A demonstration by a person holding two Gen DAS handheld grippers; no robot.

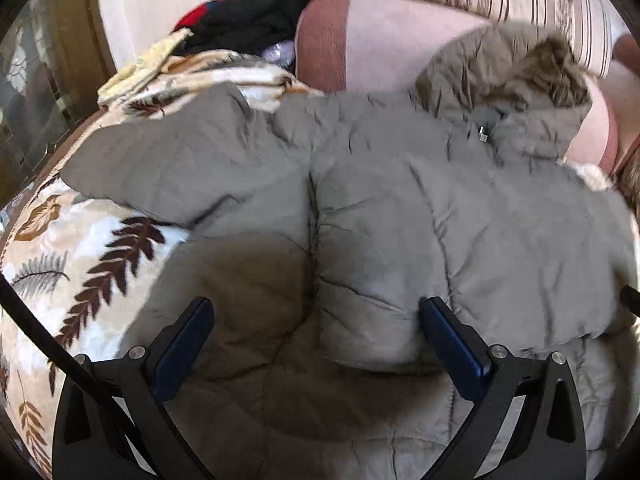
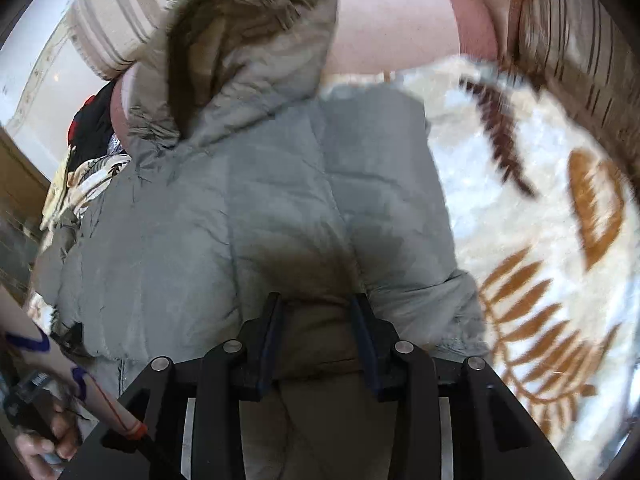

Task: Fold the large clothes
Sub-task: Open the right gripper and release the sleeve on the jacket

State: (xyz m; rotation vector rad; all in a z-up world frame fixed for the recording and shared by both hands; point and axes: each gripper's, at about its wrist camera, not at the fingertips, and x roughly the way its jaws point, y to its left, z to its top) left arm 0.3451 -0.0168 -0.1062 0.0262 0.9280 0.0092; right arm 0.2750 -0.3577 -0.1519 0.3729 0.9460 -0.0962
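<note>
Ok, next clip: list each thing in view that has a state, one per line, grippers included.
Jacket: spread out on the leaf-print blanket, partly folded, puffy and creased.
Hood: fur-trimmed, lying open at the jacket's far end against the sofa cushion.
Left gripper: open wide, jaws above the jacket, holding nothing.
Right gripper: jaws narrow with jacket fabric between them; grip cannot be confirmed.
Dark clothes: heaped unfolded, far left.
</note>
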